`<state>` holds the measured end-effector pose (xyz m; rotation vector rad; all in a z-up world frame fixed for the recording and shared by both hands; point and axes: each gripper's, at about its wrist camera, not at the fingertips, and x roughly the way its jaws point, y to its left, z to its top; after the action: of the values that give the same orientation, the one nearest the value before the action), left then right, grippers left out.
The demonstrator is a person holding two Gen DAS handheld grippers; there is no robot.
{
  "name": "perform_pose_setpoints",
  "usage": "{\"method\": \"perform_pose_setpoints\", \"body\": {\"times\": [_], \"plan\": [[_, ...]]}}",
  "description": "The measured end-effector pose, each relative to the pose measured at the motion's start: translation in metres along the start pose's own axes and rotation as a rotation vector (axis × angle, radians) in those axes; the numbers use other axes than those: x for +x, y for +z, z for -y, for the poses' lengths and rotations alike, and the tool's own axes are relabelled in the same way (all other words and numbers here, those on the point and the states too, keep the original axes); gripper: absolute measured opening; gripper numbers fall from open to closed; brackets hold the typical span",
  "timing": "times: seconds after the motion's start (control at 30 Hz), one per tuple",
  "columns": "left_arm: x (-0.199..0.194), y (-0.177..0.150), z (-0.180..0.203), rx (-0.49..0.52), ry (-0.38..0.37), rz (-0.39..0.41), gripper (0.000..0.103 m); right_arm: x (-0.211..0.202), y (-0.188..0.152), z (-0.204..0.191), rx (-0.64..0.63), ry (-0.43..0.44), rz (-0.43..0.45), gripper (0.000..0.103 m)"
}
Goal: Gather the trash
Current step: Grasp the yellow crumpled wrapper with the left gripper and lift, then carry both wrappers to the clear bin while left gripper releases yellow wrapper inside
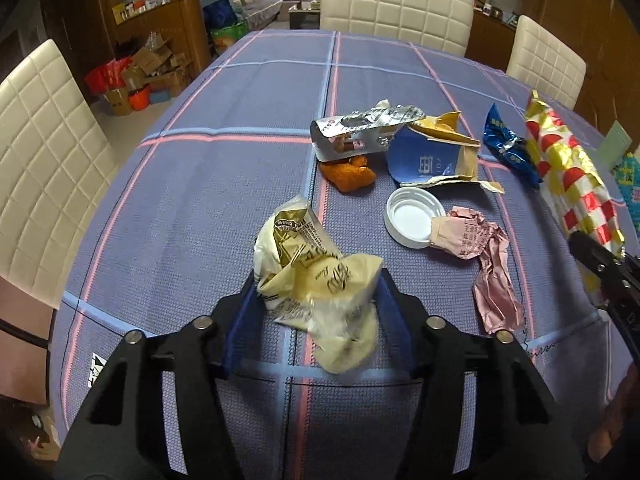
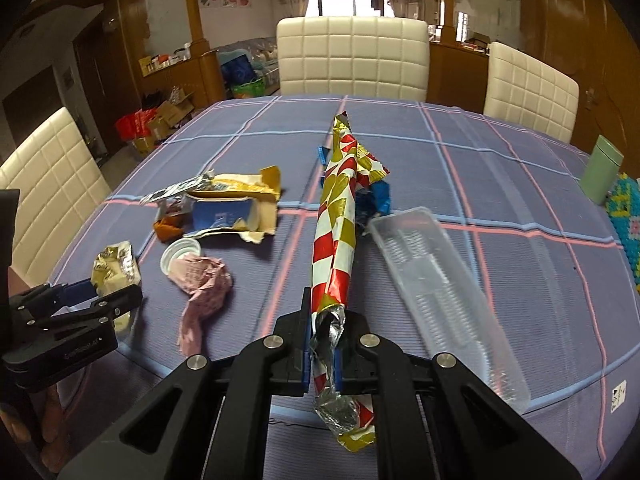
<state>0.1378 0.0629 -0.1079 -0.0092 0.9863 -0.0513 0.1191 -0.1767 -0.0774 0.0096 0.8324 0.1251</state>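
Observation:
My left gripper (image 1: 316, 292) is shut on a crumpled cream and gold wrapper (image 1: 312, 276) above the near table edge; it also shows in the right wrist view (image 2: 114, 268). My right gripper (image 2: 324, 344) is shut on a long red, gold and white foil wrapper (image 2: 338, 216) that sticks forward over the table; the same wrapper shows in the left wrist view (image 1: 568, 176). On the cloth lie a pink wrapper (image 1: 488, 264), a white lid (image 1: 412, 218), a torn blue and tan carton (image 1: 432, 156), a silver bag (image 1: 360, 132), an orange scrap (image 1: 348, 174) and a blue wrapper (image 1: 508, 144).
A clear plastic tray (image 2: 444, 296) lies to the right of the foil wrapper. A green cup (image 2: 602, 168) and a knitted mat (image 2: 628, 216) are at the table's right edge. White padded chairs (image 2: 352, 56) stand around the table covered by a purple checked cloth (image 1: 240, 100).

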Motion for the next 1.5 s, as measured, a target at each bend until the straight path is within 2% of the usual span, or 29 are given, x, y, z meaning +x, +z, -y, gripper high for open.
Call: {"method": "perform_pose_setpoints", "body": {"times": [0.3,0.57,0.73,1.1,1.5], "plan": [[-0.026,-0.004,-0.017,-0.012,0.013,0.078,0.047,-0.008,0.002,-0.038,-0.079,0.023,0.004,0.008],[-0.051,-0.014,-0.06,-0.062,0.045,0.132,0.047,-0.009,-0.001,-0.086,-0.152,0.077,-0.018,0.008],[-0.06,-0.026,-0.091,-0.095,0.061,0.144,0.047,-0.009,-0.005,-0.122,-0.206,0.118,-0.022,0.008],[-0.075,-0.036,-0.159,-0.168,0.145,0.183,0.047,0.003,-0.001,-0.208,-0.353,0.196,-0.025,0.008],[-0.072,-0.039,-0.216,-0.244,0.2,0.187,0.047,0.02,0.014,-0.273,-0.463,0.248,-0.039,0.008]]}}
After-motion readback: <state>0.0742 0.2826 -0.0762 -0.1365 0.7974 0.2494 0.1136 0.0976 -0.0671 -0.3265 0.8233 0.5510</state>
